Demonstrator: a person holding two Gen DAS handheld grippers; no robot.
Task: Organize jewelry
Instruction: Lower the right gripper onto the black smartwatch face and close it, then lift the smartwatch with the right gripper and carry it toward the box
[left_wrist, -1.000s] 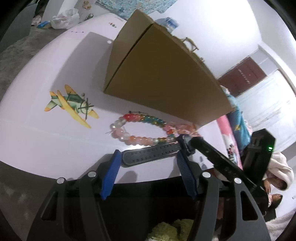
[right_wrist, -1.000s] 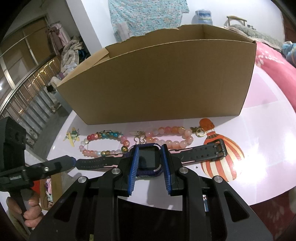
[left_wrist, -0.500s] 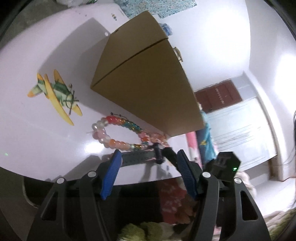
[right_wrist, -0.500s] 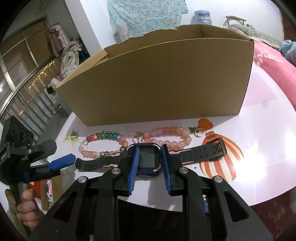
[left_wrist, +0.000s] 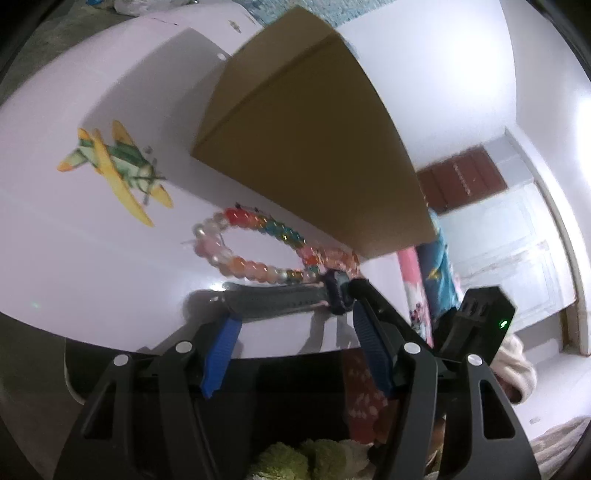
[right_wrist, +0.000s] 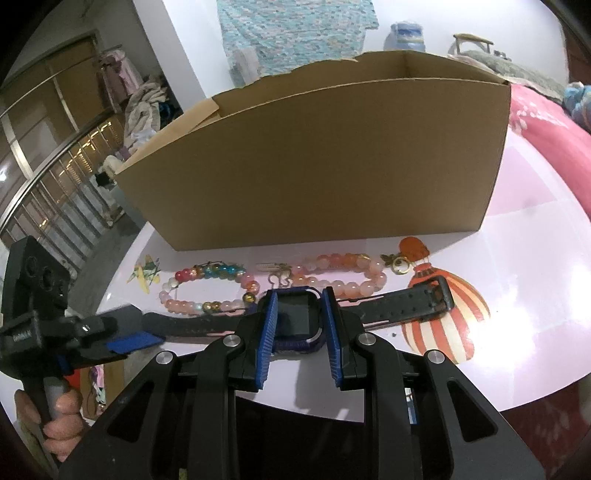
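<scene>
A: Left side status?
B: Left gripper (right_wrist: 127, 338) has closed in on the strap end of the watch (right_wrist: 295, 314); jaws spread, strap between them, ungripped.
A: Right side?
B: Right gripper (right_wrist: 299, 332) unchanged, pinching the watch case, near the box (right_wrist: 314, 166). Lift not yet possible two-handed.

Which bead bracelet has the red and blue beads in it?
The multicoloured bracelet, lying nearer the left gripper. Its red and blue beads sit on the box side. The other bracelet, toward the balloon picture, is all pale pink and peach.
</scene>
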